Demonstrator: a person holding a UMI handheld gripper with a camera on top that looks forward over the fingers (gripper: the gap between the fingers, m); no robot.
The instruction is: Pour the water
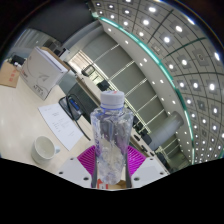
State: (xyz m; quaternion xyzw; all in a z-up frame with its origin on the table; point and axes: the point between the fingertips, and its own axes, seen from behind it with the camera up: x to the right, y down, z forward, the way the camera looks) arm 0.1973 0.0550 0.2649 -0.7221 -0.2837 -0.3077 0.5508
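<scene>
Gripper view shows my claw [110, 170] pinching the water bottle [110, 135] upright, its long axis pointing to twelve o'clock, with the white cup [45, 151] at nine o'clock.

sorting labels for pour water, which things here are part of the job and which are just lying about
Job: the clear water bottle, capped and upright, held between the gripper fingers; the white cup beside them on the table.

Lying about: cardboard box, papers.

The bottle [110, 140] hides the tongs' [108, 170] fingertips.
</scene>
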